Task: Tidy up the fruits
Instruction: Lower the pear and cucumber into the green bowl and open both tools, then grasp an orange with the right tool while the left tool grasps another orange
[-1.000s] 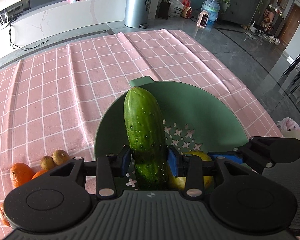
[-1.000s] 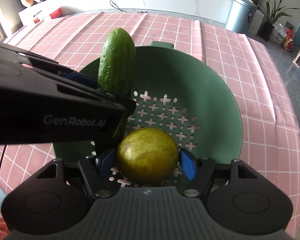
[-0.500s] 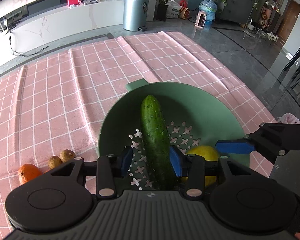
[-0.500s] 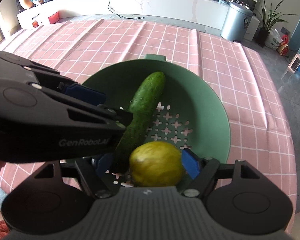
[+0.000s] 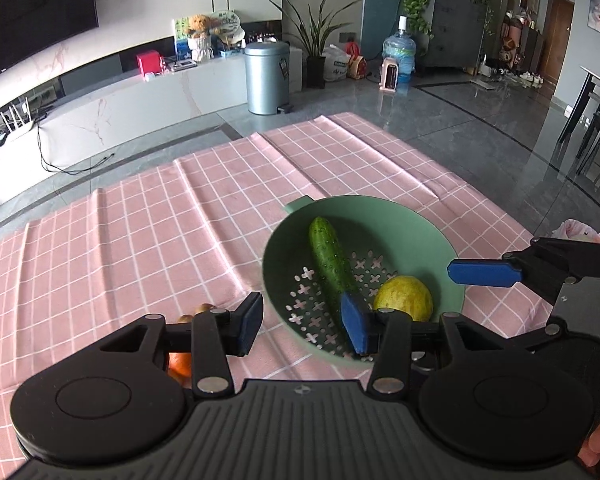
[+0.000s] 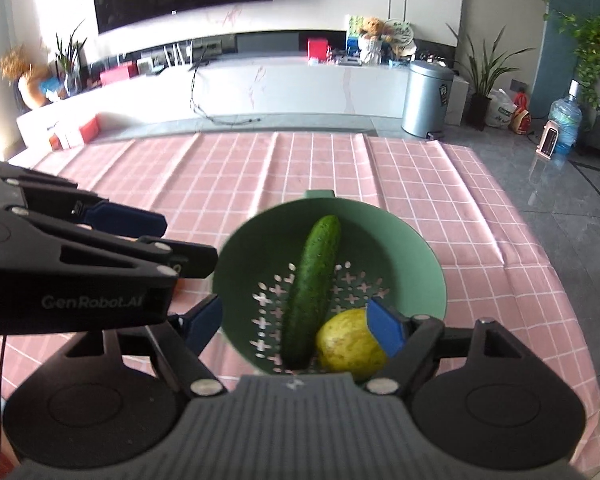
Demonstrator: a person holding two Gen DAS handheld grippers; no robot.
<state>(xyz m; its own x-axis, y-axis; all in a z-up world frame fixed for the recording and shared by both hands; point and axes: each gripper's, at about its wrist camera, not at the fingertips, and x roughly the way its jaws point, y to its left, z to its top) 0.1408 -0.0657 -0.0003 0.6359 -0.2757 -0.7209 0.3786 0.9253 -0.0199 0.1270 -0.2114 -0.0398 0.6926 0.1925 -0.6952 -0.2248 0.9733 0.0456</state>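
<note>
A big pink checked cloth (image 5: 148, 240) covers the surface; on it, toward the right, sits the green strainer bowl (image 5: 412, 216), and in the bowl lie the cucumber (image 5: 332, 264) and the yellow-green fruit (image 5: 403, 297), side by side and almost touching; the cucumber's long side runs from the near edge of the bowl up toward its far rim with the little handle; the left gripper (image 5: 302, 326) hangs above the near-left edge of the bowl with its jaws partly open and nothing between them; the right gripper (image 6: 296, 326) hangs over the near edge too, jaws wide and empty, with the fruit below them. A second ago the left jaws pinched the cucumber, which stood up in the bowl, and the right jaws were around the fruit; both sets of jaws have just been opening, both fruits now rest in the bowl, and both grippers sit higher and farther back. Left of the bowl, just behind the left gripper, a piece of an orange (image 5: 180, 364) and two small brown fruits (image 5: 196, 314) peek out on the cloth; they lie down and left of the left jaws, so the left hand looks nearer for the next pick.
</note>
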